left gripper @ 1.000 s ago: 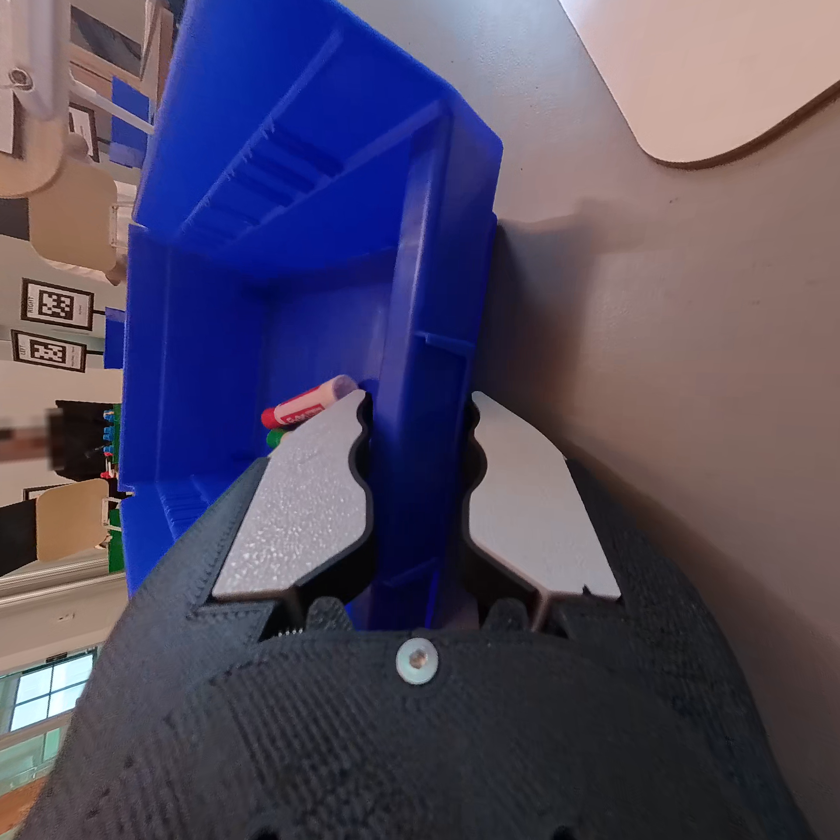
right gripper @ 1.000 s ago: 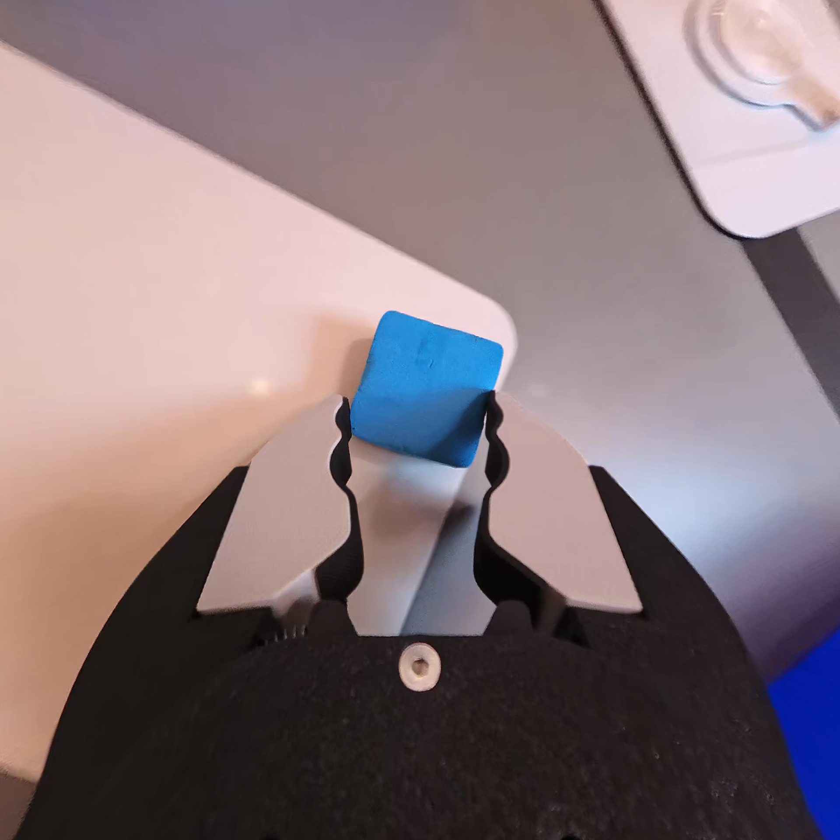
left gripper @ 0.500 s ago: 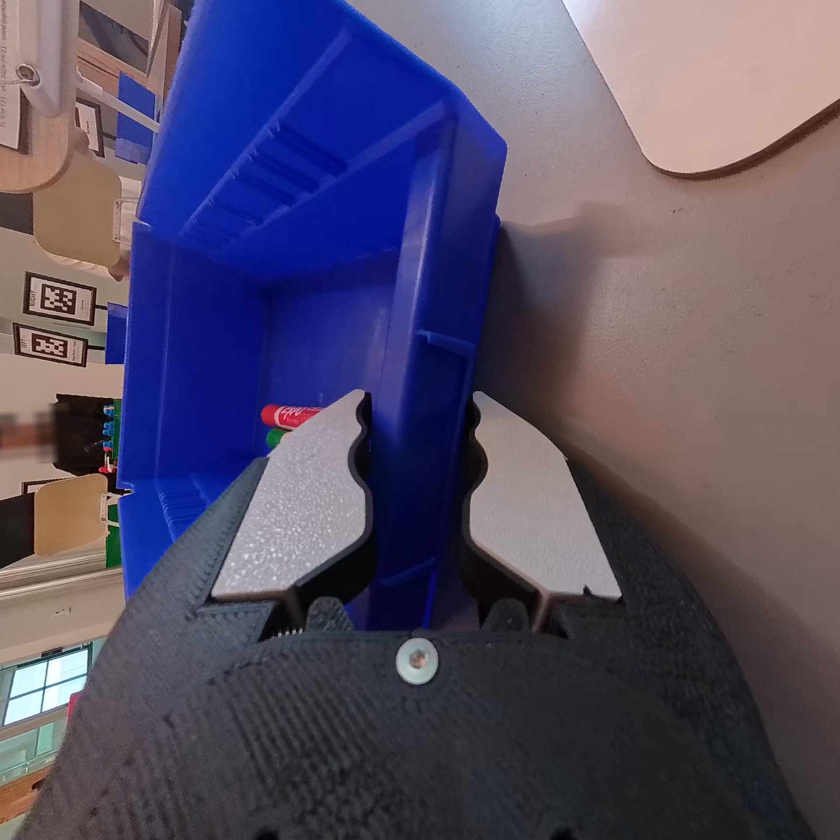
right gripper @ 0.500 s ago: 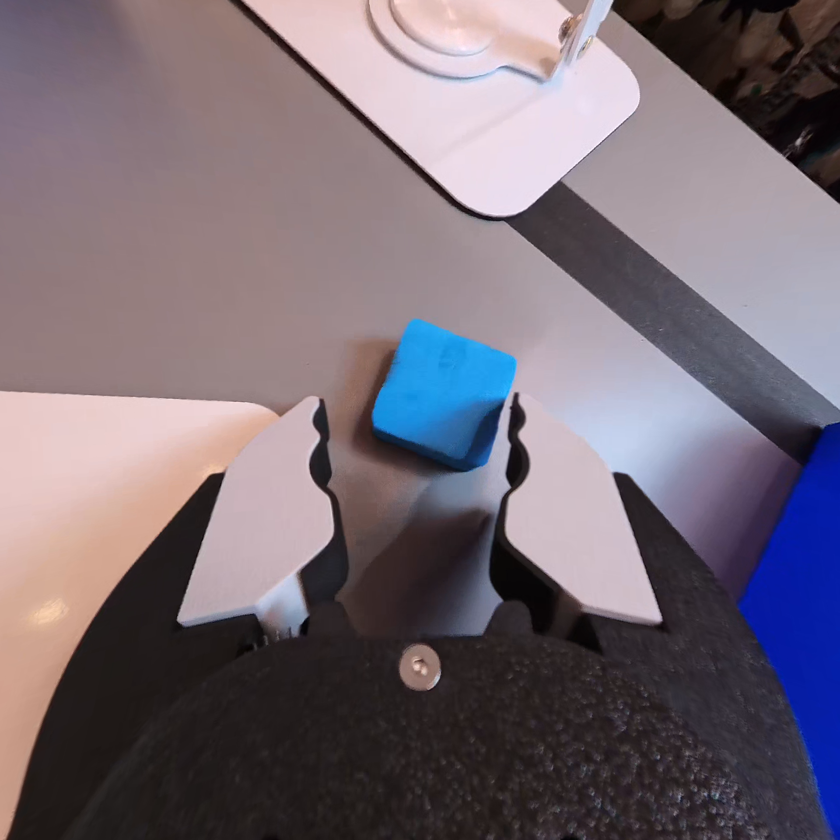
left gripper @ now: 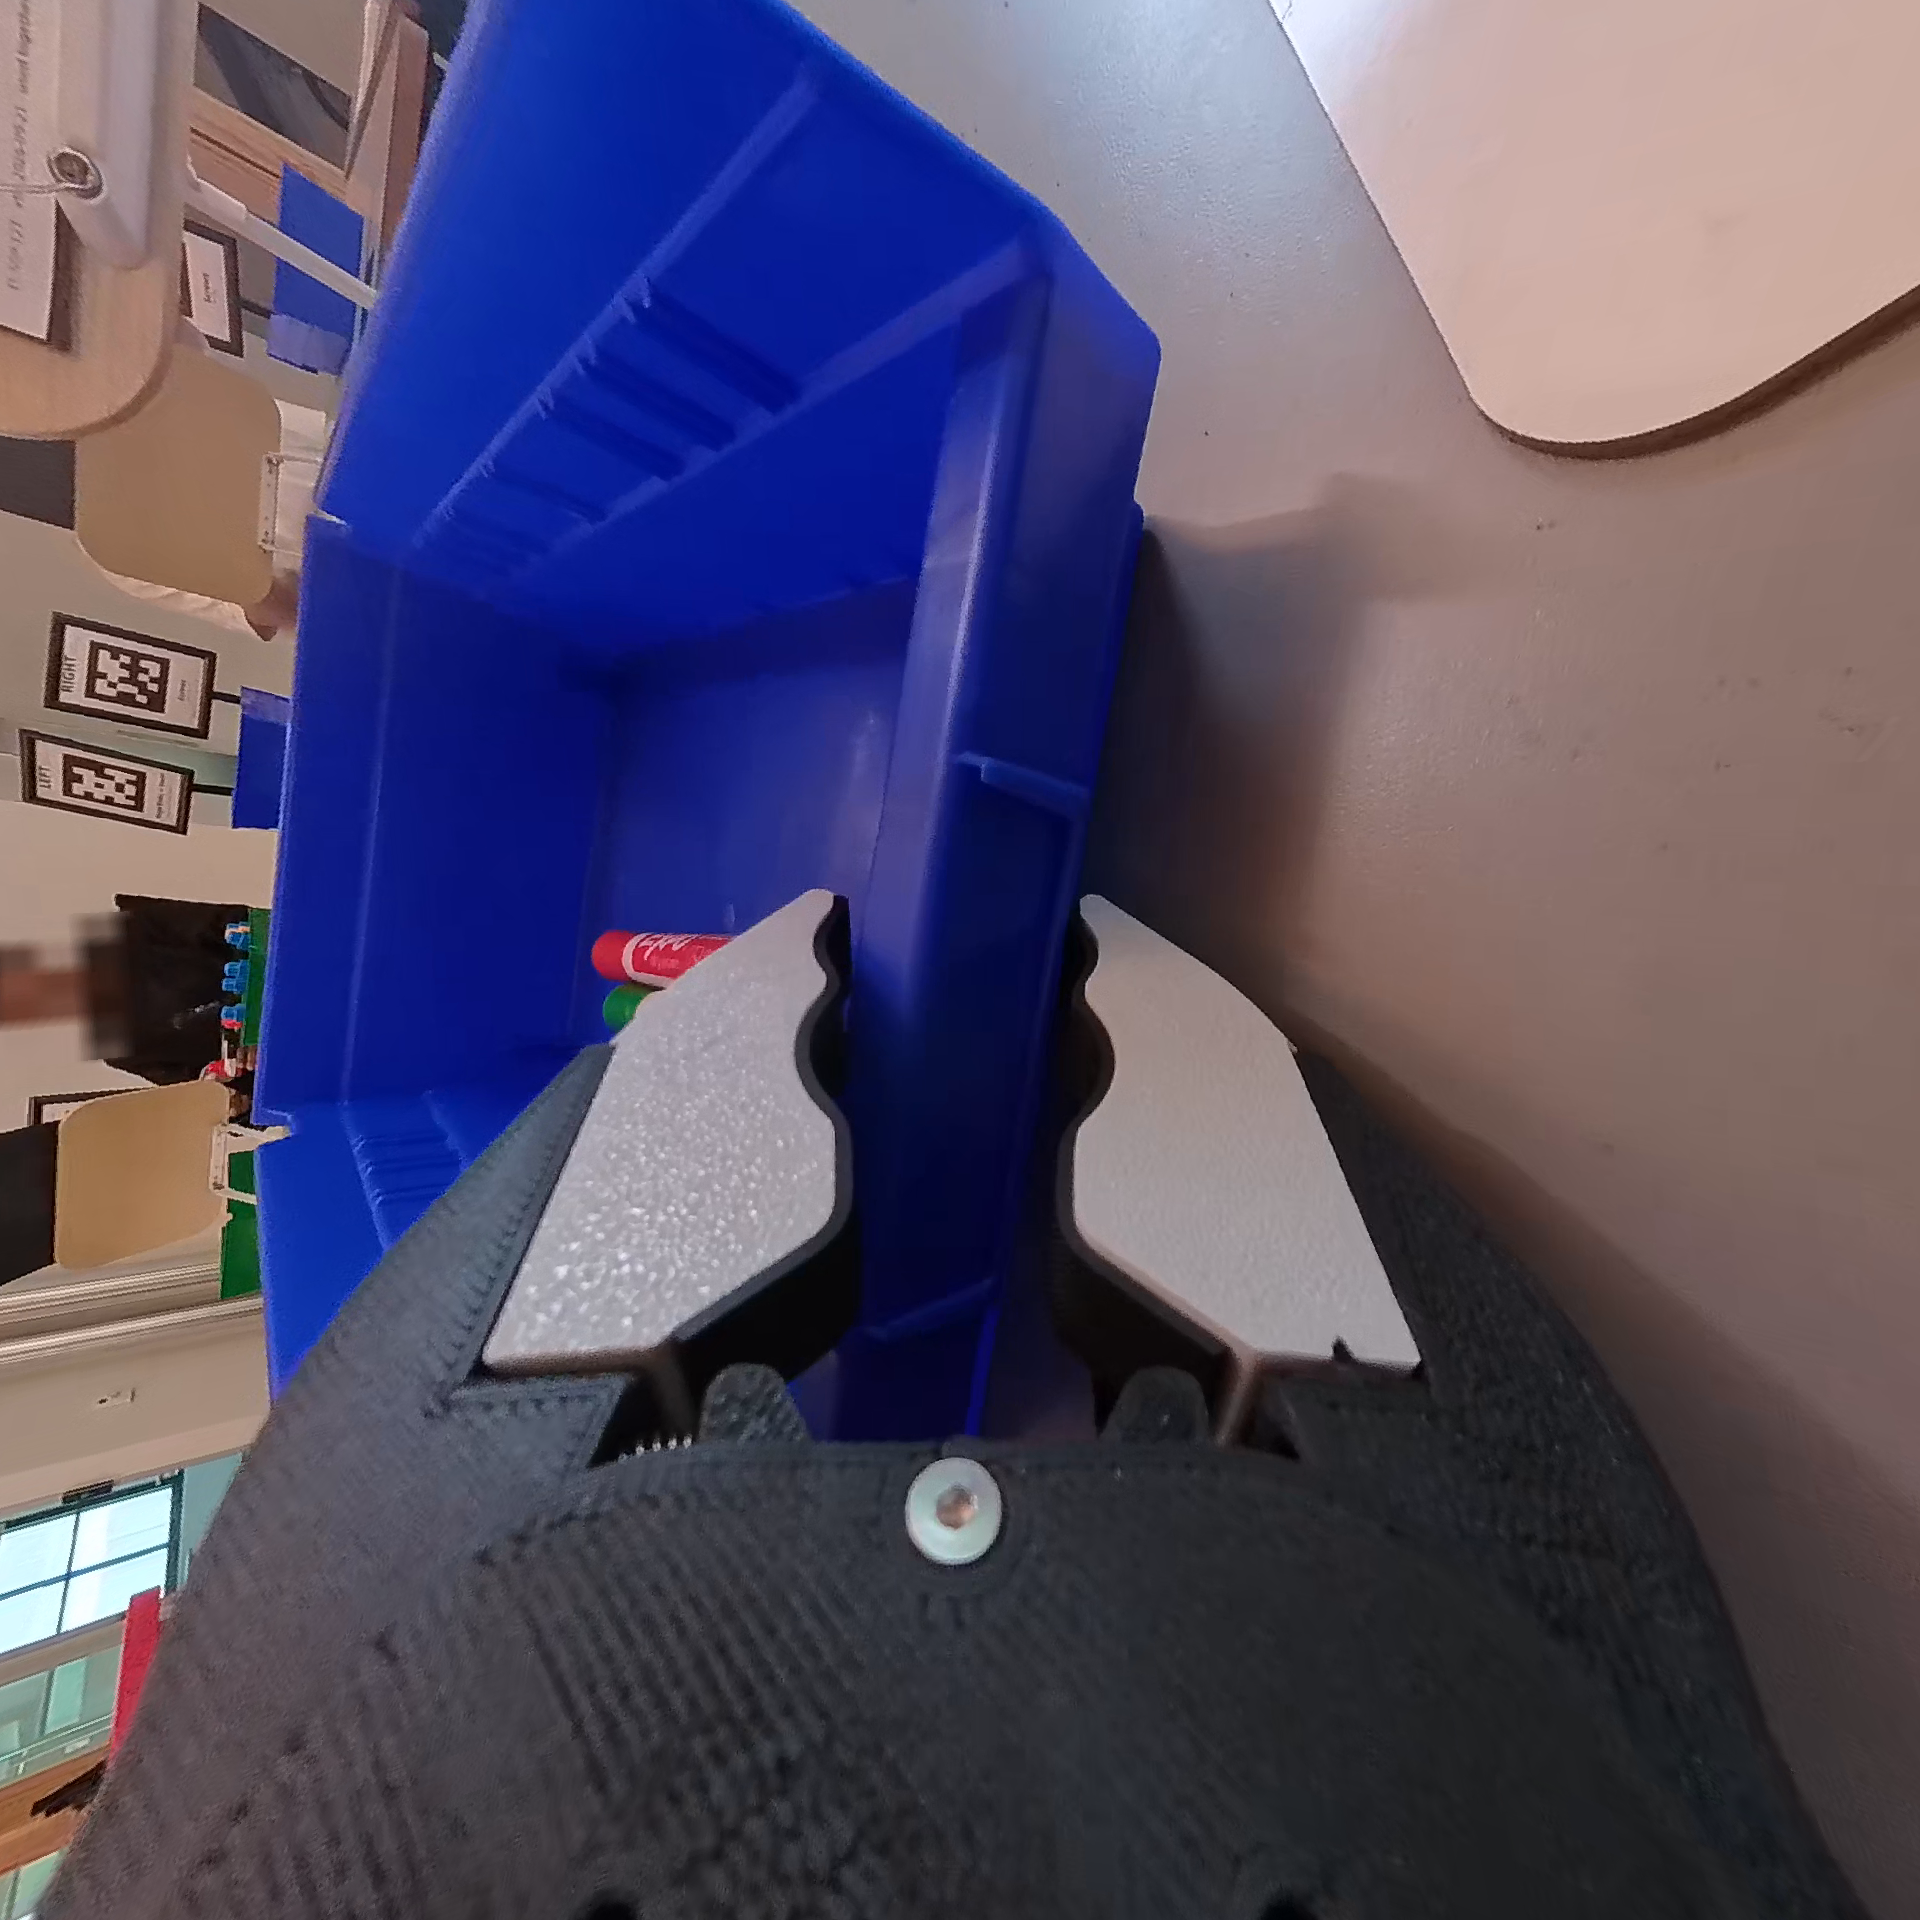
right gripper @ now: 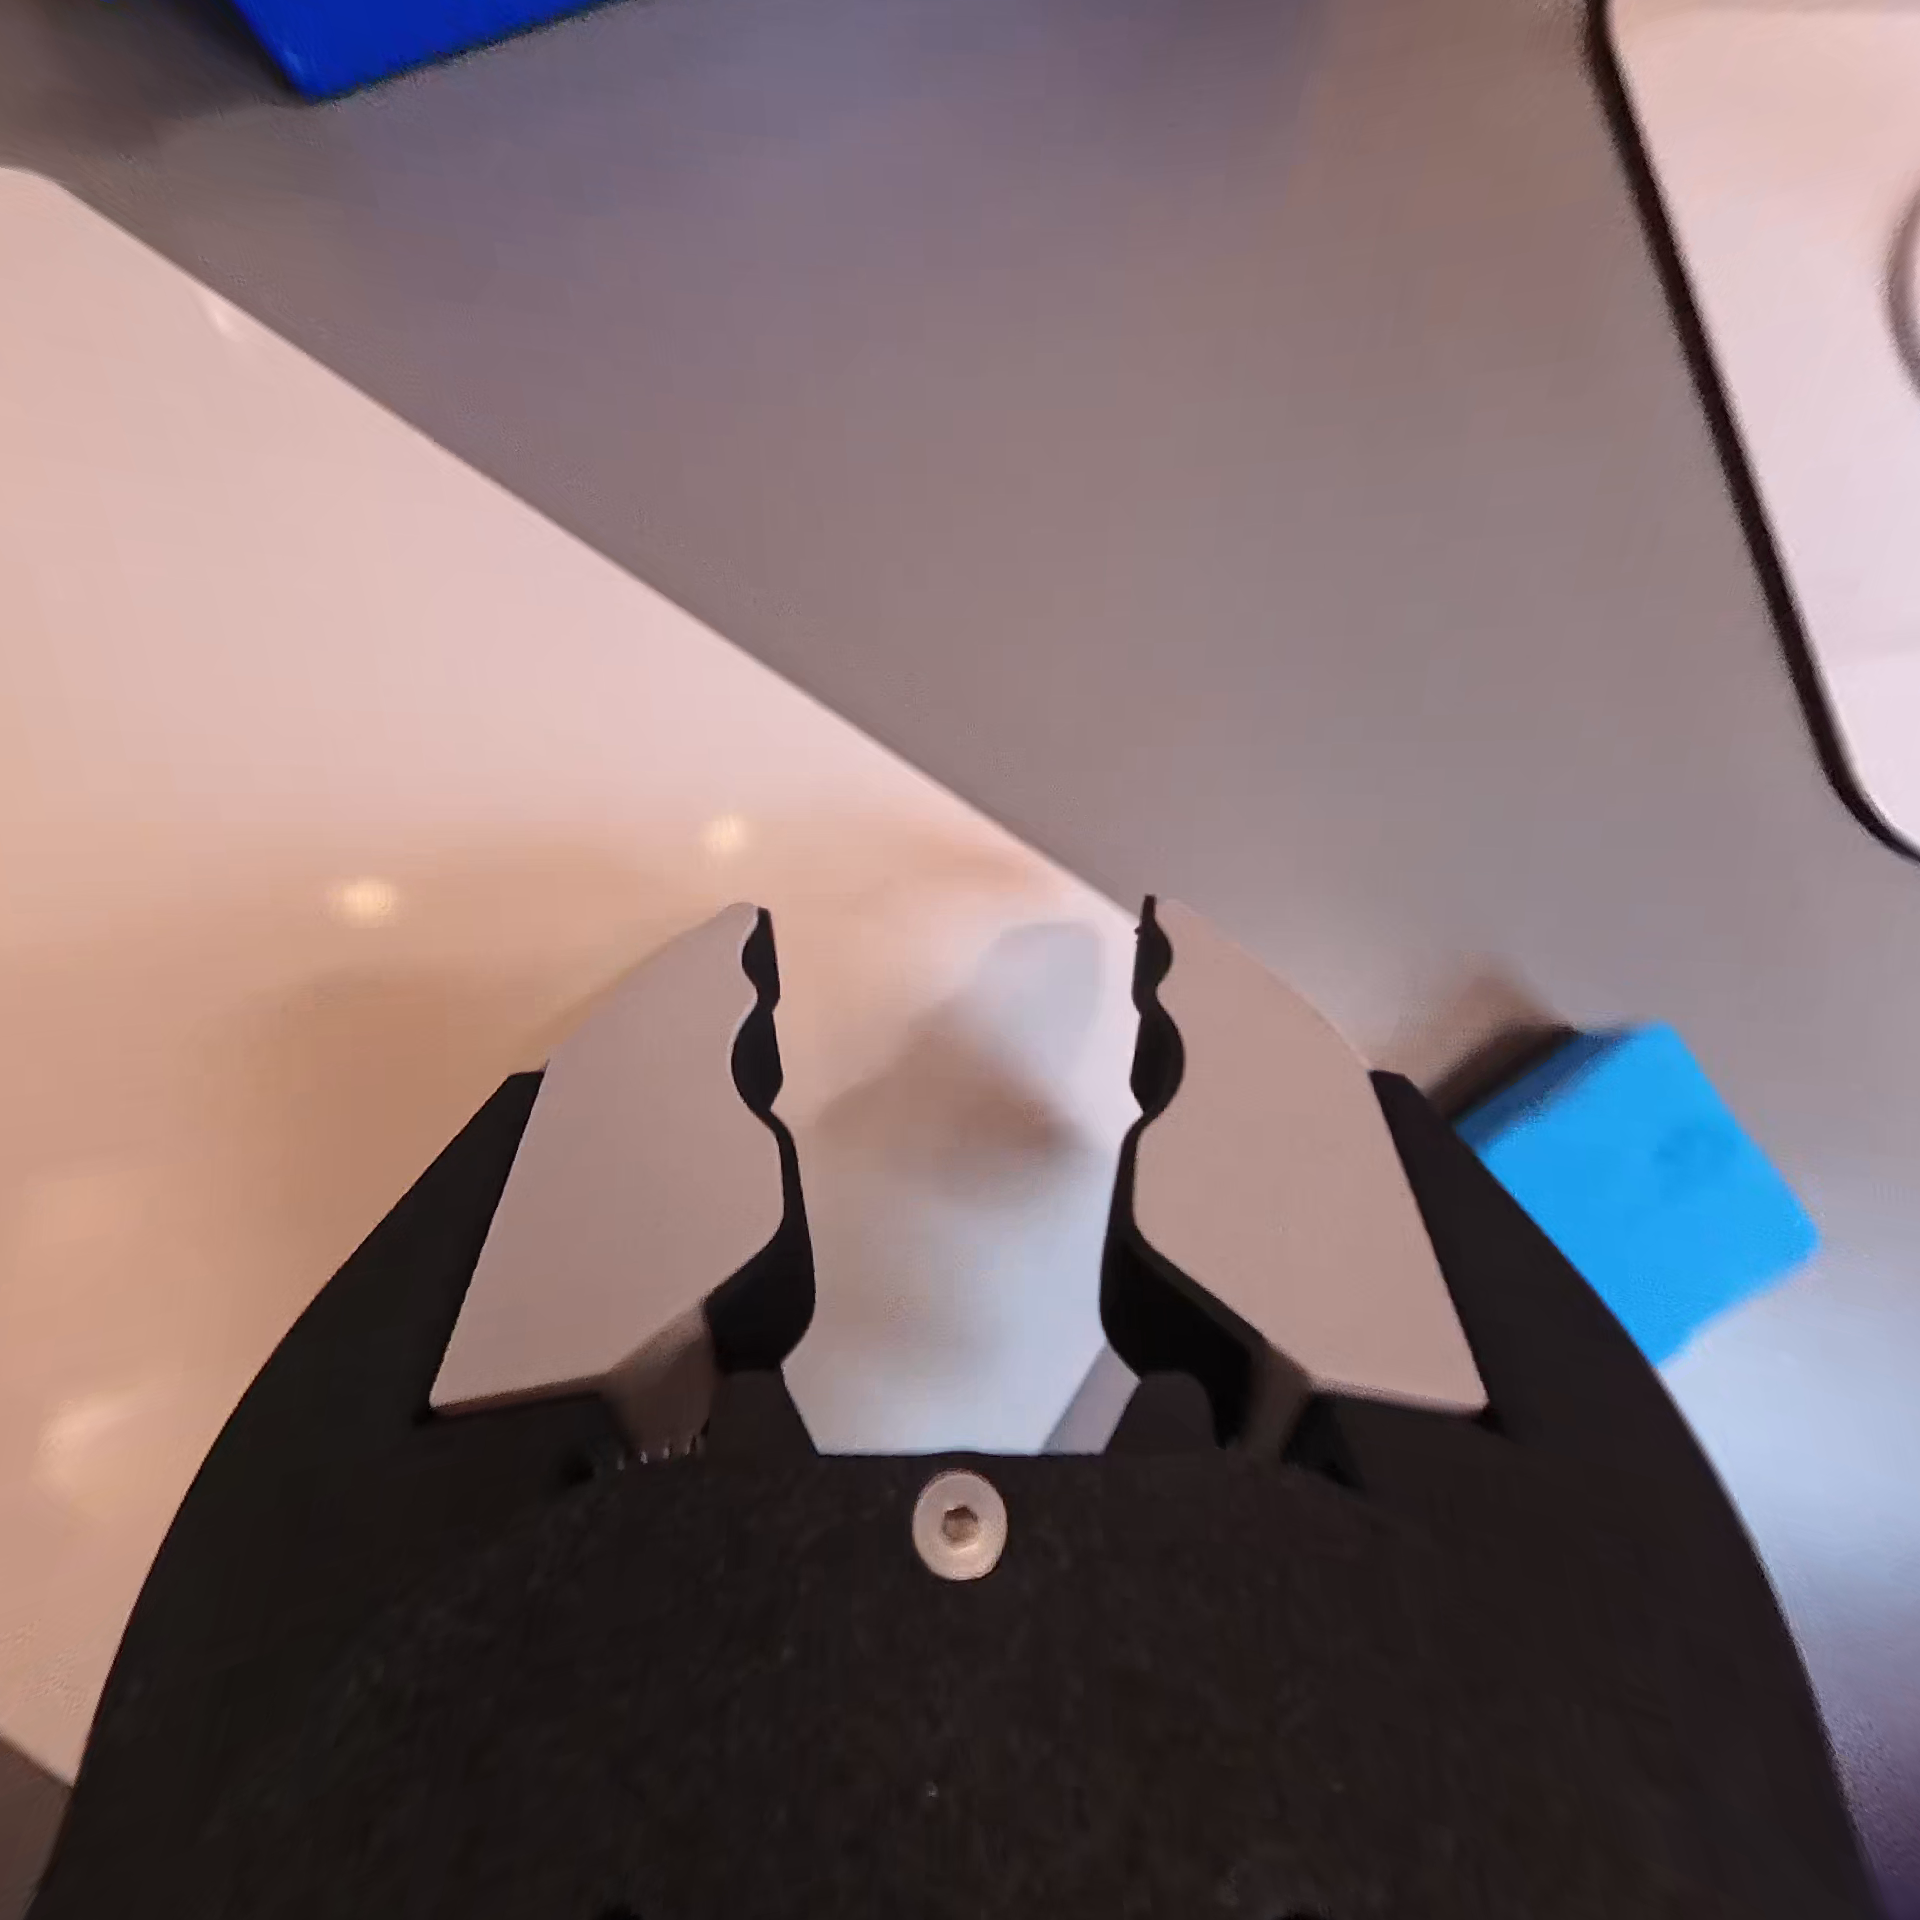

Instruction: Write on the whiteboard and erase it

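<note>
My left gripper (left gripper: 956, 914) is shut on the right wall of a blue plastic bin (left gripper: 977, 665), one finger inside and one outside. A red marker (left gripper: 655, 954) and a green marker (left gripper: 623, 1006) lie in the bin, partly hidden by my finger. A corner of the whiteboard (left gripper: 1621, 208) shows at the top right. My right gripper (right gripper: 956, 925) is open and empty over the whiteboard (right gripper: 312, 665) near its edge. The blue eraser block (right gripper: 1631, 1174) lies on the grey table to the right of my right gripper, apart from it.
The grey table (right gripper: 1143, 416) runs between the board and a white base plate (right gripper: 1787, 364) at the right. A corner of the blue bin (right gripper: 416, 31) shows at the top. Chairs (left gripper: 177, 478) and framed marker tags (left gripper: 125, 686) stand beyond the bin. Left tips to right tips: about 30 centimeters. From my right tips it is roughly 9 centimeters to the blue eraser block (right gripper: 1631, 1174); from my left, 40 centimeters.
My right gripper let go of the blue eraser on the table, opened, and swung left over the whiteboard. In the bin the red marker settled lower behind my left finger. The left gripper kept still.
</note>
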